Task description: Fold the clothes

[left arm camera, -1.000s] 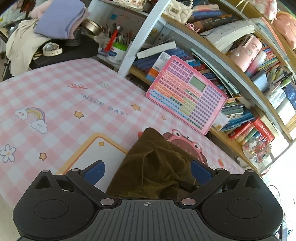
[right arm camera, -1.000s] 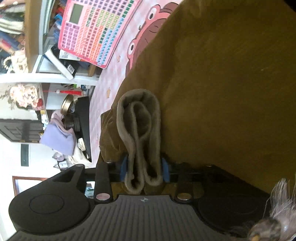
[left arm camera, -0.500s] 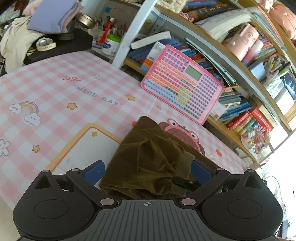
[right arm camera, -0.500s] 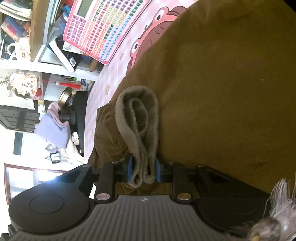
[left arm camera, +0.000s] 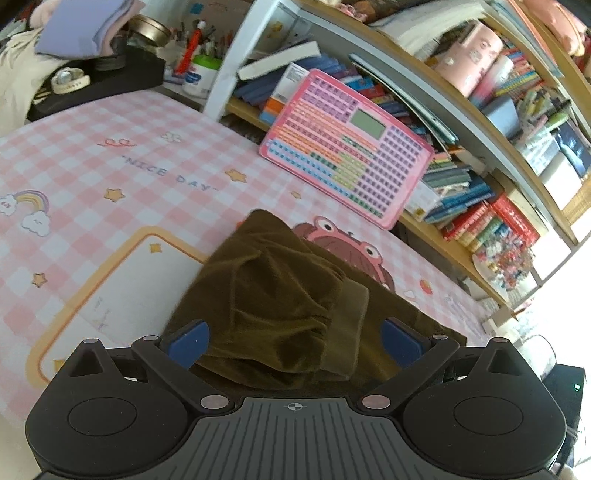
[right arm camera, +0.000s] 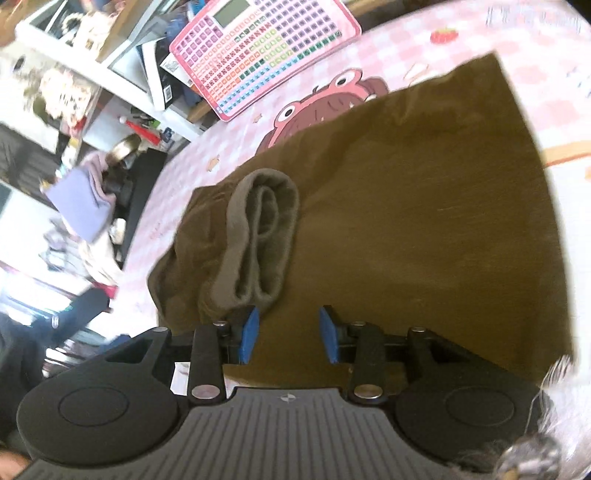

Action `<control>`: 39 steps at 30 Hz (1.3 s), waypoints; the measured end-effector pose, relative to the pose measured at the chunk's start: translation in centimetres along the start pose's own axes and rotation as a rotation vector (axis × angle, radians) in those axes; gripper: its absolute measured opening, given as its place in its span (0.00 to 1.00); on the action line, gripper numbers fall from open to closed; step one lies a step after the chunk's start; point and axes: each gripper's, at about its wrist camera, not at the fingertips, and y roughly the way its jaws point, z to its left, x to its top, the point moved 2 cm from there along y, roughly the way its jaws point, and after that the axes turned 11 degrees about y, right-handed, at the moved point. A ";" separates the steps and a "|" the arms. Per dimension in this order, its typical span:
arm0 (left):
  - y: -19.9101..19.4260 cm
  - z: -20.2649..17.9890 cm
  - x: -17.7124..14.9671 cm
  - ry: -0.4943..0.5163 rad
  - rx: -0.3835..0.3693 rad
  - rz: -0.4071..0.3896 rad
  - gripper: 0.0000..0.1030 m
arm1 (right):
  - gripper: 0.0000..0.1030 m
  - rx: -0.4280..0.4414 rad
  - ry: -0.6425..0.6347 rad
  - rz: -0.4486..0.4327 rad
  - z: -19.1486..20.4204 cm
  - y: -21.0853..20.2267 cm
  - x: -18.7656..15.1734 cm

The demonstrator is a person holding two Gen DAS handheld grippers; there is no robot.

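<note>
An olive-brown garment (left arm camera: 280, 295) lies folded on the pink checked table cover (left arm camera: 110, 162). Its ribbed cuff (left arm camera: 347, 328) rests on top near my left gripper (left arm camera: 295, 338), which stands wide open over the bunched end, blue pads apart on either side. In the right wrist view the same garment (right arm camera: 424, 206) spreads flat, and its looped grey-green cuff (right arm camera: 258, 236) lies free just ahead of the left pad. My right gripper (right arm camera: 288, 334) is open, holding nothing, just above the cloth.
A pink toy keyboard tablet (left arm camera: 347, 147) leans against a crowded bookshelf (left arm camera: 498, 122) at the table's back edge. A black stand (left arm camera: 96, 85) with folded lilac cloth (left arm camera: 81, 26) sits at the far left corner. A furry sleeve edge (right arm camera: 554, 376) shows at the right.
My right gripper has let go of the cuff: its pads were pinched on it and now stand apart, the cuff lying loose. The right view has rotated. The left gripper stays open.
</note>
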 end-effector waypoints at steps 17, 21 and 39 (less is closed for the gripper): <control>-0.5 -3.2 -2.2 0.190 0.038 0.050 0.98 | 0.54 -0.232 -0.084 -0.183 -0.3 -4.8 -2.6; -1.2 -2.5 -2.3 0.203 0.029 0.054 0.98 | 0.59 -0.285 -0.090 -0.219 0.9 -5.0 -3.3; -4.3 1.1 -3.6 0.278 -0.055 0.035 0.98 | 0.74 -0.536 -0.153 -0.491 4.5 -7.3 -9.7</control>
